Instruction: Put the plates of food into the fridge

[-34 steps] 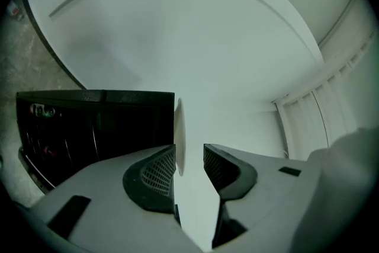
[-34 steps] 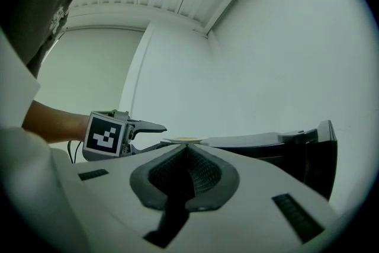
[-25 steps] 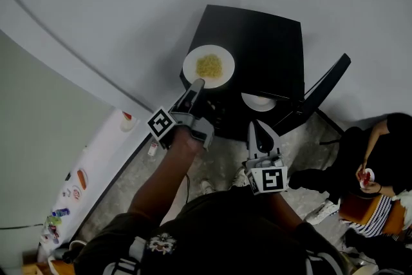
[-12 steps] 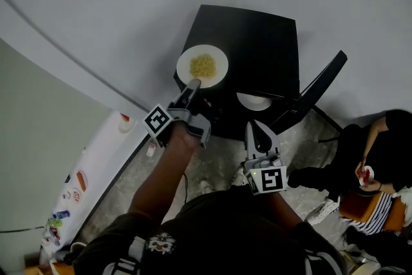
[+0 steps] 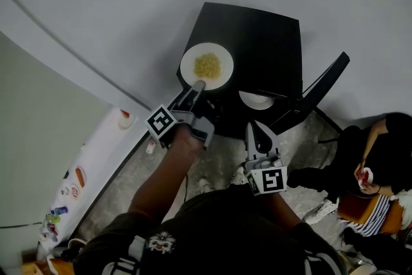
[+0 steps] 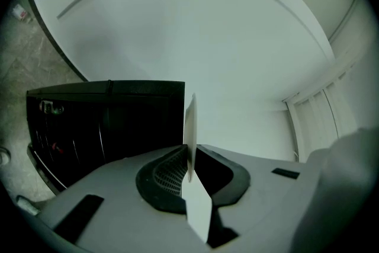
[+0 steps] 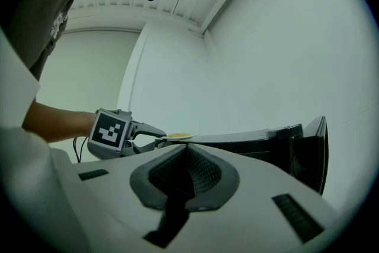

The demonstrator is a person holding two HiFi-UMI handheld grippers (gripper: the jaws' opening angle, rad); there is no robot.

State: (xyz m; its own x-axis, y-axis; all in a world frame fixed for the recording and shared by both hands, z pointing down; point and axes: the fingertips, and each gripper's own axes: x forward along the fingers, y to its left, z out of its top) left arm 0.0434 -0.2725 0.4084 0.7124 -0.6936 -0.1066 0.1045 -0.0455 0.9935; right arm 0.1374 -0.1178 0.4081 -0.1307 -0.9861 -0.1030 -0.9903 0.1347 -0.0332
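Note:
A white plate of yellow food (image 5: 207, 66) rests on top of a low black cabinet (image 5: 264, 42). My left gripper (image 5: 197, 85) reaches its near rim; its jaws have just been closing and now pinch that rim. In the left gripper view the plate (image 6: 190, 121) stands edge-on between the left gripper's (image 6: 189, 152) pads. The right gripper view shows the left gripper (image 7: 155, 140) holding the plate (image 7: 177, 137) level. A second white plate (image 5: 257, 100) sits lower, at the cabinet's front. My right gripper (image 5: 252, 127) hangs just before it, shut and with nothing in it (image 7: 186, 148).
The cabinet's black door (image 5: 322, 90) stands swung out to the right. A white appliance with stickers (image 5: 84, 170) lies at the lower left. A person sits at the far right (image 5: 380, 158). Pale walls surround the cabinet; grey stone floor lies beneath me.
The left gripper's jaws have drawn together on the near rim of the food plate. Both hands stay where they were; the view only shifted slightly.

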